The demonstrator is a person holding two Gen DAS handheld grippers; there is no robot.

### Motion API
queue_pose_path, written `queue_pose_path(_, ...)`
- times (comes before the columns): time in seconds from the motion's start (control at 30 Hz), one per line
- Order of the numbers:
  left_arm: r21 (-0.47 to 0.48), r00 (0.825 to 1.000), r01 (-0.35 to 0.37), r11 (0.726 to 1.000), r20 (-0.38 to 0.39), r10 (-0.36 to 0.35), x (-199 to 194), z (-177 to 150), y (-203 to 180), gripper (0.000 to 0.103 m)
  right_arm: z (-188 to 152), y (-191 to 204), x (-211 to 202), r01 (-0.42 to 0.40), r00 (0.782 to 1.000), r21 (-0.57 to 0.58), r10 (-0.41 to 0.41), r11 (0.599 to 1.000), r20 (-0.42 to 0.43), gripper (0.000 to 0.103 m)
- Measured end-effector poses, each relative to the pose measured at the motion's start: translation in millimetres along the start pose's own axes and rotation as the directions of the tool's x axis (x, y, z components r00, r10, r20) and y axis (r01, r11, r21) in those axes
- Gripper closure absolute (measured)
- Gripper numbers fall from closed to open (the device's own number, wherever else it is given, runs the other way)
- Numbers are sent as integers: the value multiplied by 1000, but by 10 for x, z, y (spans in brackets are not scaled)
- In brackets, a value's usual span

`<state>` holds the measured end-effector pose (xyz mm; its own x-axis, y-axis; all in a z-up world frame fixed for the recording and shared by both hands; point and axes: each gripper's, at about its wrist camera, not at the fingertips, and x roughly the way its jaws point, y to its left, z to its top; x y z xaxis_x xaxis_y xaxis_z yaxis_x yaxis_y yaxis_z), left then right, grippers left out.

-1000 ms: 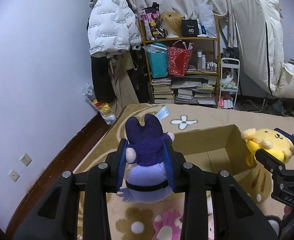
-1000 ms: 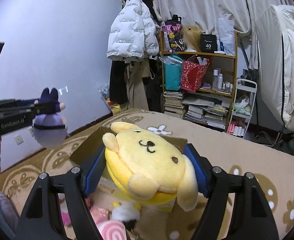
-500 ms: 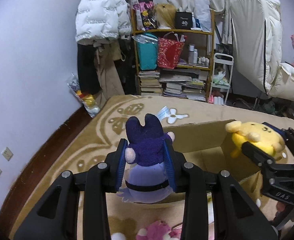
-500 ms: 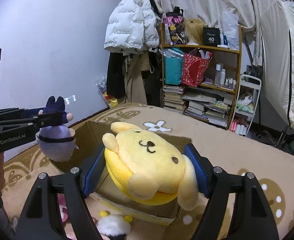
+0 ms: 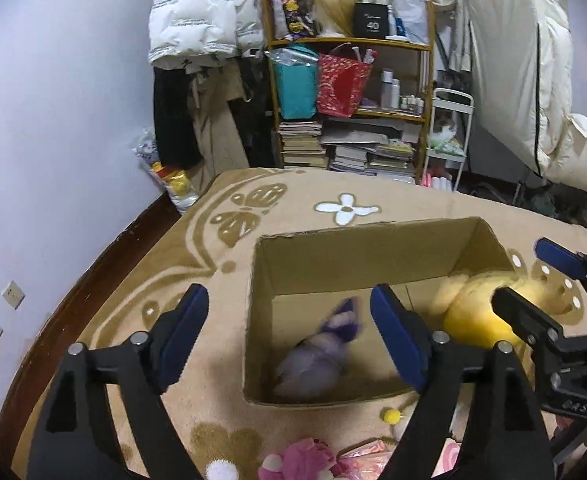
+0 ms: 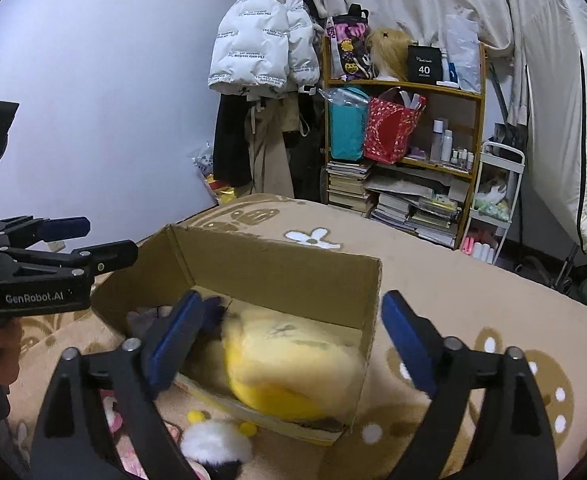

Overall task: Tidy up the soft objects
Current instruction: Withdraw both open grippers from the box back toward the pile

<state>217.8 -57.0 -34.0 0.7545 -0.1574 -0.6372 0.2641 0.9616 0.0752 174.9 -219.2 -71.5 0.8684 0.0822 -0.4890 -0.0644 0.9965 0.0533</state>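
An open cardboard box point(image 5: 357, 256) stands on the tan rug; it also shows in the right wrist view point(image 6: 277, 264). A purple plush point(image 5: 317, 352), blurred, is inside the box at its left part. A yellow dog plush point(image 6: 293, 364), blurred, is in the box's right end, also in the left wrist view point(image 5: 473, 312). My left gripper point(image 5: 289, 332) is open and empty above the box's left side. My right gripper point(image 6: 289, 340) is open and empty above the yellow plush; it shows from the side in the left wrist view point(image 5: 533, 276).
Pink plush toys point(image 5: 305, 460) and a white-and-yellow plush point(image 6: 213, 444) lie on the rug in front of the box. A shelf of books and bags point(image 5: 349, 104) stands at the back. A white jacket point(image 6: 261, 36) hangs by the wall.
Both grippers opened and let go. The purple plush and the yellow plush dropped into the cardboard box. Both grippers had moved over the box.
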Motion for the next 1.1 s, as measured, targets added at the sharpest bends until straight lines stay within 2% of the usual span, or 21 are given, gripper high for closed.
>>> queue_pose_path(0.07, -1, 1000, -10, 1000, -10, 10, -3, -3, 31, 18, 13, -13, -43, 3, 1000, 15, -3, 1000, 9, 0)
queue_pose_path(0.13, 2, 999, -43, 999, -3, 43, -52, -3, 64, 6, 22, -34, -86, 4, 1000, 32, -5, 999, 14, 0)
queue_pose_path(0.2, -9, 997, -71, 997, 6, 71, -119, 3, 111, 0, 34, -52, -126, 8, 1000, 43, -8, 999, 11, 0)
queue_pose_path(0.5, -50, 994, -107, 993, 21, 108, -480, -7, 280, 0, 86, 3, -386, 23, 1000, 55, -23, 998, -1, 0)
queue_pose_path(0.87, -42, 990, -140, 989, 4, 140, -1058, -160, 387, 0, 136, 103, -830, 48, 999, 68, -49, 997, 21, 0)
queue_pose_path(1.1, 1, 979, -204, 979, 2, 204, -1397, -378, 423, 0, 120, 214, -1100, 56, 998, 60, -58, 997, 35, 0)
